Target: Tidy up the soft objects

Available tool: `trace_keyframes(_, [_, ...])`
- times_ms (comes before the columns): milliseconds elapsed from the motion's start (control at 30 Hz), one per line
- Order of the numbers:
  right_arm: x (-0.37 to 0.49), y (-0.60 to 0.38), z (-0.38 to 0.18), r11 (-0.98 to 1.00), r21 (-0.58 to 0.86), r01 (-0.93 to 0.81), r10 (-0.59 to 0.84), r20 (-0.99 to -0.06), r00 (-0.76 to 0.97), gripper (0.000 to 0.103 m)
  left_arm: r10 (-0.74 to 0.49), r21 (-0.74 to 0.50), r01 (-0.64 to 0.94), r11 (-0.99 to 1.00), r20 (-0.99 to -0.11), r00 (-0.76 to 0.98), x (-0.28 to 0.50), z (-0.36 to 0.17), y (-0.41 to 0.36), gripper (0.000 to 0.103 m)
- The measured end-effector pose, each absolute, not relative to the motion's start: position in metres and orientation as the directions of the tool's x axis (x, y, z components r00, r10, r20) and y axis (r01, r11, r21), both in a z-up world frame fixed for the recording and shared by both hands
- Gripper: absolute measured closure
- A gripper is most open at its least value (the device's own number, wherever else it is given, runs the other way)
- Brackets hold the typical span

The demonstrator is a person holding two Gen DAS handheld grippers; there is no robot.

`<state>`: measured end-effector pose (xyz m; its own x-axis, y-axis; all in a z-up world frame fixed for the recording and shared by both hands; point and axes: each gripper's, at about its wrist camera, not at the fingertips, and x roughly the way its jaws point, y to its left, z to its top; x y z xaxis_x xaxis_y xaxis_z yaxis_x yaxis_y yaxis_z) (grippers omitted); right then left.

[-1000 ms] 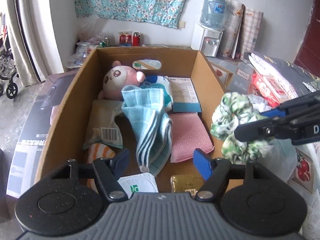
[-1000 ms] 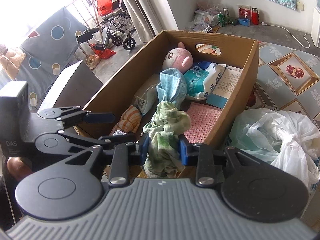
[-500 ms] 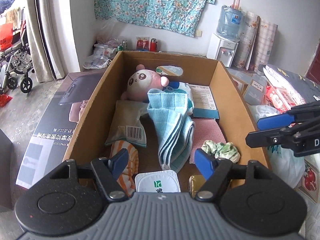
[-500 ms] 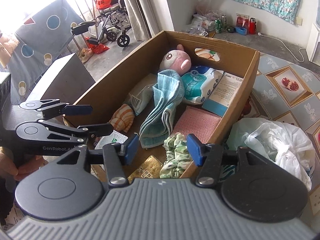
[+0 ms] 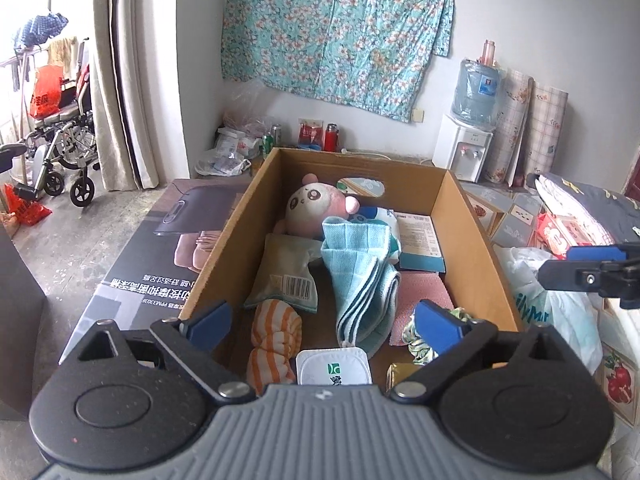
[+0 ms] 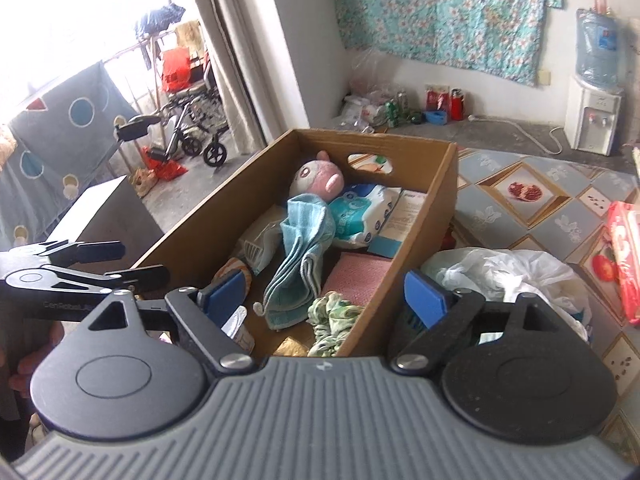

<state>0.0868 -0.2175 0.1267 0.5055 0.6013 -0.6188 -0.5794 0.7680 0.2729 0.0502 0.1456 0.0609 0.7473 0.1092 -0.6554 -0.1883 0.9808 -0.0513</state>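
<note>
A crumpled green-and-white floral cloth (image 6: 334, 320) lies bunched in the near right corner of the open brown cardboard box (image 6: 416, 240), beside a folded light-blue towel (image 6: 302, 248). The right gripper (image 6: 324, 294) hangs above it, its jaws opening wide with nothing between the pads. The left gripper (image 5: 324, 322) is also opening, and empty.

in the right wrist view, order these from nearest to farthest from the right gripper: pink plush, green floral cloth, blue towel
1. green floral cloth, near end of the cardboard box, just ahead of the right gripper
2. blue towel, mid-box
3. pink plush, far end by the handle cutout
</note>
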Motion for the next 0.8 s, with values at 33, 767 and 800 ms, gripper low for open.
trace_keyframes(33, [0.081,-0.222,0.127,0.782,0.264,-0.565,0.589,-0.609,0.531,0.010,0.117,-0.054,-0.198,0.979,-0.649,0.752,0.046,0.063,0.145,0.000])
trace_keyframes(767, [-0.034,-0.232,0.116,0.929,-0.052,-0.367,0.285,-0.530,0.798,0.001,0.196,-0.013,-0.271,0.962,-0.657,0.728,-0.005,0.053,0.109,0.000])
trace_keyframes(800, [-0.035,-0.232,0.117,0.924,-0.049,-0.379,0.296,-0.537,0.790,0.001,0.198,-0.008,-0.269,0.963,-0.659,0.725,-0.005,0.052,0.108,0.000])
